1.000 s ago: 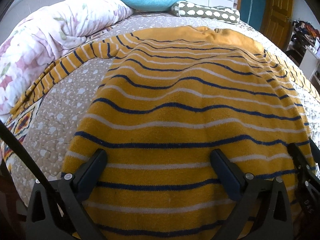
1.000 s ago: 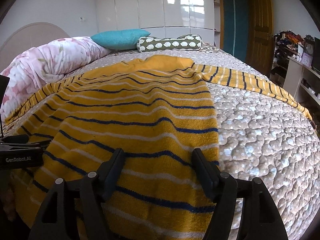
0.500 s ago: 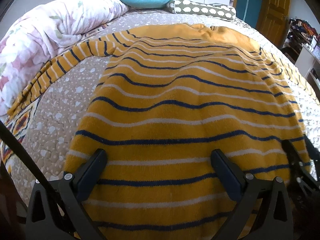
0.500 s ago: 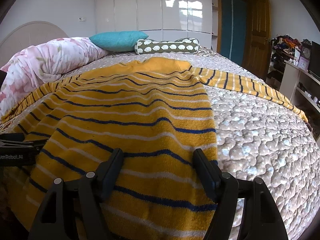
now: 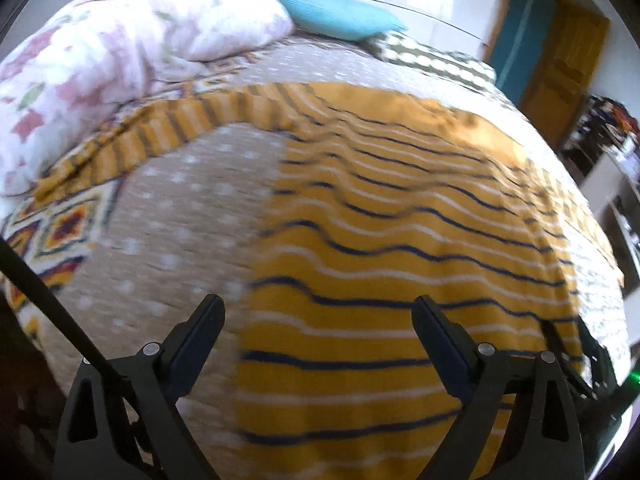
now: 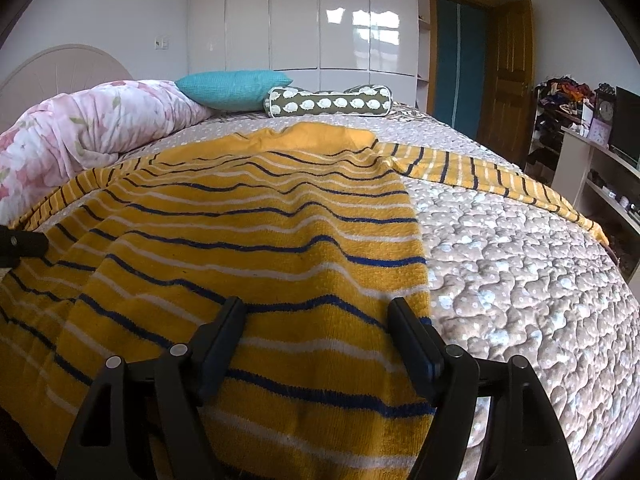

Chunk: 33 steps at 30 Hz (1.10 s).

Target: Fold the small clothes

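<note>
A yellow sweater [image 5: 400, 216] with navy and white stripes lies flat on the bed, sleeves spread out to both sides; it also shows in the right wrist view [image 6: 248, 240]. My left gripper [image 5: 320, 320] is open, over the sweater's lower left edge, one finger above the bedspread. My right gripper [image 6: 318, 320] is open over the sweater's lower right part, near its right side edge. The left sleeve [image 5: 160, 136] reaches toward the duvet. The right sleeve [image 6: 492, 180] lies across the bedspread. The left wrist view is blurred.
A quilted beige bedspread [image 6: 520, 264] covers the bed. A pink floral duvet [image 6: 88, 128], a teal pillow [image 6: 232, 90] and a patterned bolster [image 6: 332, 106] lie at the head. Shelves [image 6: 592, 168] and a wooden door [image 6: 512, 76] are to the right.
My left gripper has swung to the left, so the sweater's left edge now lies between its fingers. My right gripper has held nearly still. Both stay open.
</note>
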### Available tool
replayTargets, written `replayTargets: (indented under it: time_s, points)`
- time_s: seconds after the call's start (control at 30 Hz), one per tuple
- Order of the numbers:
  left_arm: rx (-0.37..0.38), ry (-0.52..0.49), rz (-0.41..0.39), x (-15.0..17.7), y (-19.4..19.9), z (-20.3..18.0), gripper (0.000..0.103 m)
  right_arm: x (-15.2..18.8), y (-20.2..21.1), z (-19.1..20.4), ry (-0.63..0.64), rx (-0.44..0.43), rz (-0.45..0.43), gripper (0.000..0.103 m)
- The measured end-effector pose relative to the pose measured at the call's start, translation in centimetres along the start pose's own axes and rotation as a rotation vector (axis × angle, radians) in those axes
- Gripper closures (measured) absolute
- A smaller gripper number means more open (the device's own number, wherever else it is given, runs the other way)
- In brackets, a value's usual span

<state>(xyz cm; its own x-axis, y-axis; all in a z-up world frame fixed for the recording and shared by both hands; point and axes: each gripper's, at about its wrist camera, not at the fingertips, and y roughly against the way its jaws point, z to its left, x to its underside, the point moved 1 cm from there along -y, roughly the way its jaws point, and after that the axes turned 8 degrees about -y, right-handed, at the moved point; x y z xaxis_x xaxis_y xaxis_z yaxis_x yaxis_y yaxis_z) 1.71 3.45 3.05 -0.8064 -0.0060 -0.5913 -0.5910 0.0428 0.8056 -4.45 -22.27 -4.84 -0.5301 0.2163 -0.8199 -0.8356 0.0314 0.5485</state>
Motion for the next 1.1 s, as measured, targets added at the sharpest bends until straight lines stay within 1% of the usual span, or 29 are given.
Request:
replayTargets:
  time_s: [0.2,0.3,0.4,0.5,0.67,0.8,0.9,1.0,1.03,1.1]
  points:
    - [-0.015,0.178,0.016,0.7,-0.1,6.1,0.009,0.2,0.2,0.1,0.005,0.008,-0.009,0.025]
    - [-0.018,0.246,0.015,1.4,0.0,8.7,0.009,0.2,0.2,0.3,0.010,0.013,-0.012,0.025]
    - [-0.019,0.278,-0.002,1.7,0.5,10.3,0.009,0.2,0.1,0.4,0.014,0.019,-0.012,0.025]
    - [-0.036,0.303,-0.031,1.7,1.2,11.9,0.009,0.2,0.1,0.5,0.016,0.024,-0.013,0.025]
    - [-0.047,0.391,-0.090,1.4,2.7,14.8,0.009,0.3,0.0,0.5,0.021,0.030,-0.014,0.025]
    - [-0.090,0.419,-0.122,0.8,3.3,17.8,0.009,0.3,0.0,0.6,0.022,0.032,-0.014,0.024]
    - [-0.117,0.434,-0.125,0.3,2.4,19.9,0.009,0.3,0.0,0.6,0.023,0.035,-0.013,0.024]
    - [-0.125,0.458,-0.124,-0.3,0.8,22.7,0.009,0.4,-0.1,0.7,0.028,0.044,-0.007,0.024]
    - [-0.137,0.460,-0.117,-0.8,0.0,23.7,0.009,0.4,-0.2,0.8,0.030,0.046,-0.005,0.024]
    - [-0.187,0.444,-0.095,-1.7,-1.5,25.5,0.009,0.4,-0.3,0.8,0.035,0.052,-0.002,0.023]
